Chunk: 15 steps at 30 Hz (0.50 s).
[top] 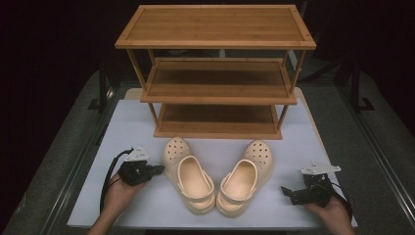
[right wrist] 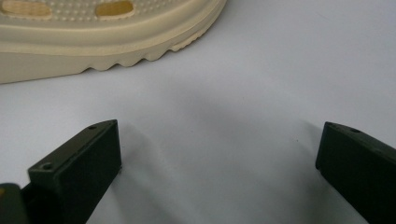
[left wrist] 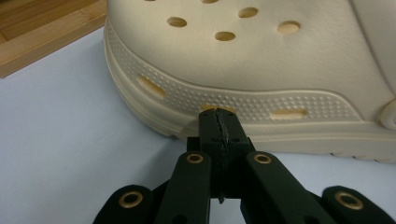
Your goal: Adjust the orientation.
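Near the desk's [top: 147,205] front edge lie two cream clogs, the left clog [top: 188,174] and right clog [top: 244,176]. Left tool [left wrist: 218,122], closed and empty, meets the left clog's sole; right tool [right wrist: 219,154] gapes, empty.

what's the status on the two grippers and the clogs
Left gripper shut, tips at left clog's sidewall. Right gripper open, empty, short of right clog. Rack shelves bare, path clear.
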Available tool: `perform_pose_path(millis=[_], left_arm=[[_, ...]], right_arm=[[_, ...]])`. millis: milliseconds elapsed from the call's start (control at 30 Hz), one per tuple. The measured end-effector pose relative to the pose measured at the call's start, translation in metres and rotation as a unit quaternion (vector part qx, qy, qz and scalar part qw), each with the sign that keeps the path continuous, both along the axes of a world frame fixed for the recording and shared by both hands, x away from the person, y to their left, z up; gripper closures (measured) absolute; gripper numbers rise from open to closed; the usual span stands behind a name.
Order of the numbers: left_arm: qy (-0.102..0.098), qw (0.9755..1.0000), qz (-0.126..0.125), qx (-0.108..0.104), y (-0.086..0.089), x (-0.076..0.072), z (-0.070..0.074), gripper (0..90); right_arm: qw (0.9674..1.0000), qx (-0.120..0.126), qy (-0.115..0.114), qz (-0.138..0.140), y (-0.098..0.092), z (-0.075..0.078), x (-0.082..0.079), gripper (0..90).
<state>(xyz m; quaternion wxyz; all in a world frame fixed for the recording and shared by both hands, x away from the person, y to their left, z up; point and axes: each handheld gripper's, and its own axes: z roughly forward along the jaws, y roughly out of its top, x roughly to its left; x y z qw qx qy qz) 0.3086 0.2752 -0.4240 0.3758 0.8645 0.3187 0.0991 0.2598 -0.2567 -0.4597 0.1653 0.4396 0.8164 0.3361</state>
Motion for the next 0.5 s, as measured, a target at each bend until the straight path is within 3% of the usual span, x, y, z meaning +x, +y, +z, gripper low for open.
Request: perform_pose_path(millis=[500], left_arm=[[0.003,1.0000,0.001,0.004,-0.016,0.024,0.001,90.0]], right_arm=[[1.0000,0.000,0.000,0.000,0.000,0.000,0.000,0.0]])
